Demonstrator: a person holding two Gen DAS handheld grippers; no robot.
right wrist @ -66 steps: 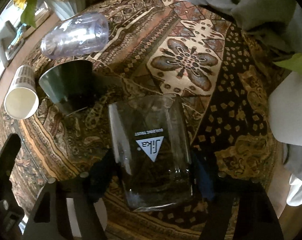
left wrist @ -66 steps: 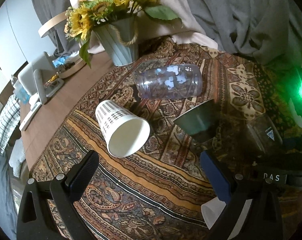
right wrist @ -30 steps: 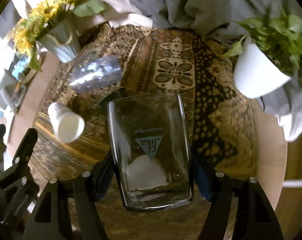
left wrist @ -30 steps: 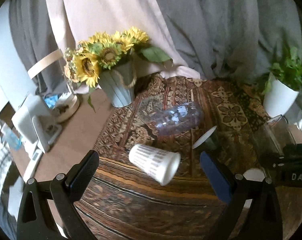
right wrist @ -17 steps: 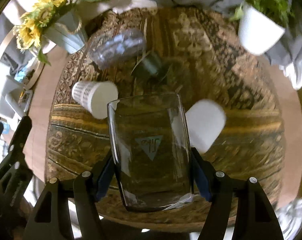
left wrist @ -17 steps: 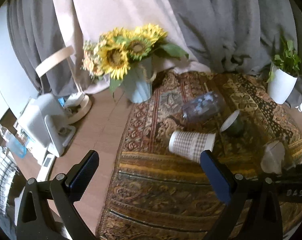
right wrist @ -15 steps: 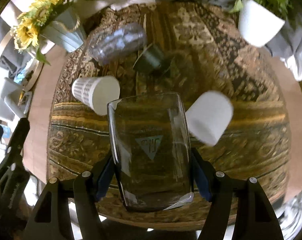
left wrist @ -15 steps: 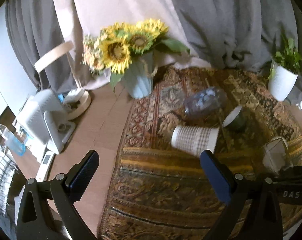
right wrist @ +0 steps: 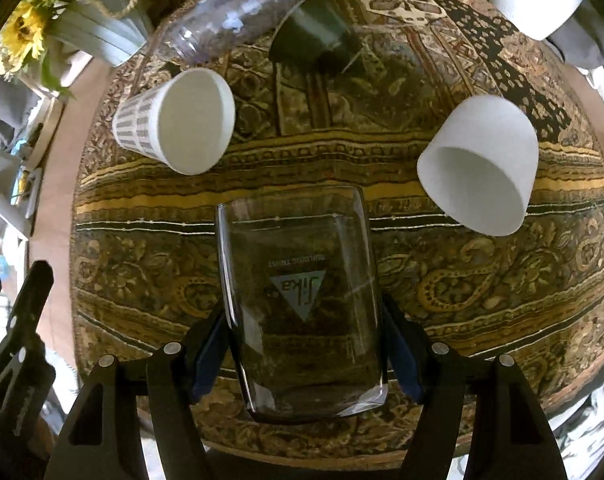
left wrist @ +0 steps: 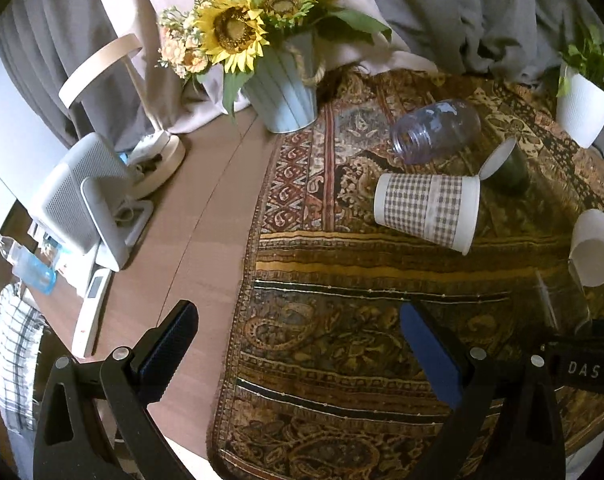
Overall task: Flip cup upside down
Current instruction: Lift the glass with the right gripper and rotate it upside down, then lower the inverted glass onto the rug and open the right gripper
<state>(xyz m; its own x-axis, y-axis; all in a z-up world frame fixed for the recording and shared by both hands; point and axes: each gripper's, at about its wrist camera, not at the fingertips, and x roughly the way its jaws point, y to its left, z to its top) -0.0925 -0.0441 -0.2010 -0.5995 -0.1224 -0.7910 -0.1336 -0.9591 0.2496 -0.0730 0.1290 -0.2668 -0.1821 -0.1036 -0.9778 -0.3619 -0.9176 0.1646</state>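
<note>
My right gripper (right wrist: 306, 340) is shut on a clear drinking glass (right wrist: 297, 300) with a printed triangle logo, held above the patterned cloth (right wrist: 482, 280) with its mouth pointing away from the camera. The glass shows faintly at the right edge of the left wrist view (left wrist: 562, 304). My left gripper (left wrist: 297, 344) is open and empty, over the cloth's left edge.
On the cloth lie a checked paper cup (left wrist: 426, 208) (right wrist: 173, 120), a plain white cup (left wrist: 592, 248) (right wrist: 482, 164), a dark green cup (left wrist: 506, 164) (right wrist: 314, 32) and a clear purple tumbler (left wrist: 434, 130) (right wrist: 225, 12), all on their sides. A sunflower vase (left wrist: 285, 88), white plant pot (left wrist: 582, 108) and lamp (left wrist: 157, 144) stand behind.
My right gripper has lifted the glass off the cloth and tilted down over the table. The left gripper has pulled back and to the left, still open.
</note>
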